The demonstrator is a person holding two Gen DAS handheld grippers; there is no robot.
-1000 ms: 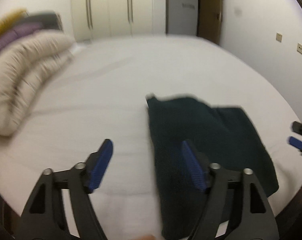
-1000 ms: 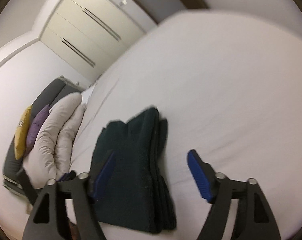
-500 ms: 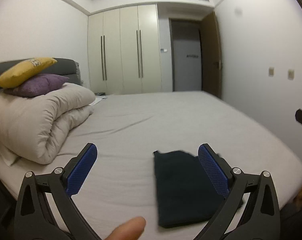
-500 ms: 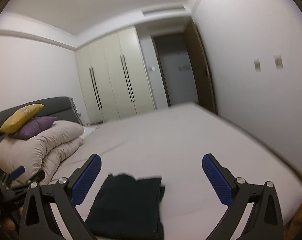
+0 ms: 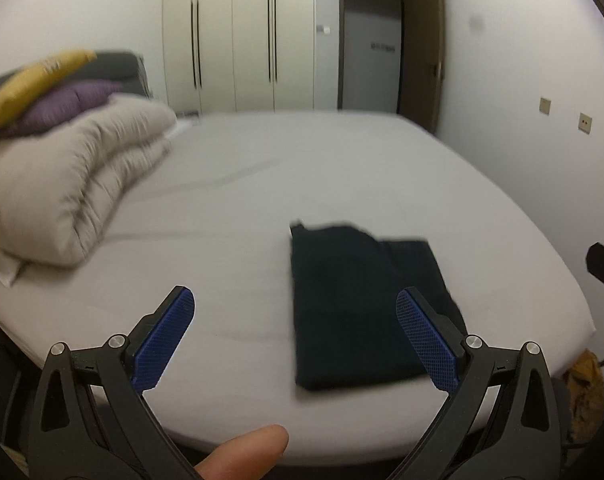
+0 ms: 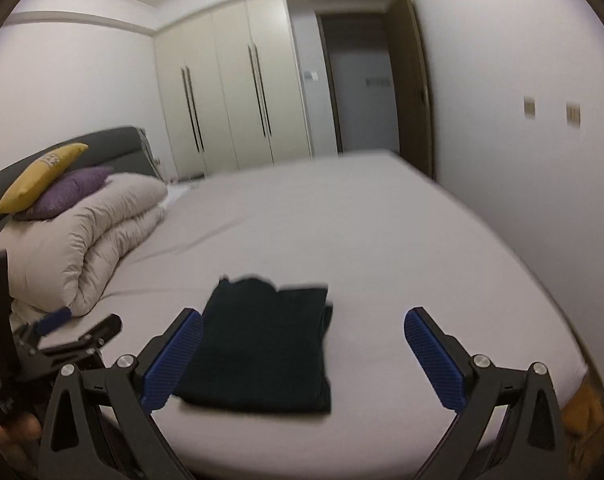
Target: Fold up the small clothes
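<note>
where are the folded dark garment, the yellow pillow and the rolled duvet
folded dark garment (image 6: 270, 344), right wrist view, middle of its top layer
yellow pillow (image 6: 42, 176), right wrist view, middle of its face
rolled duvet (image 5: 74, 184), left wrist view, upper roll

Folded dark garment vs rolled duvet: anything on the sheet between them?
Nothing. Between the dark garment and the duvet only bare sheet shows, in both wrist views.
</note>
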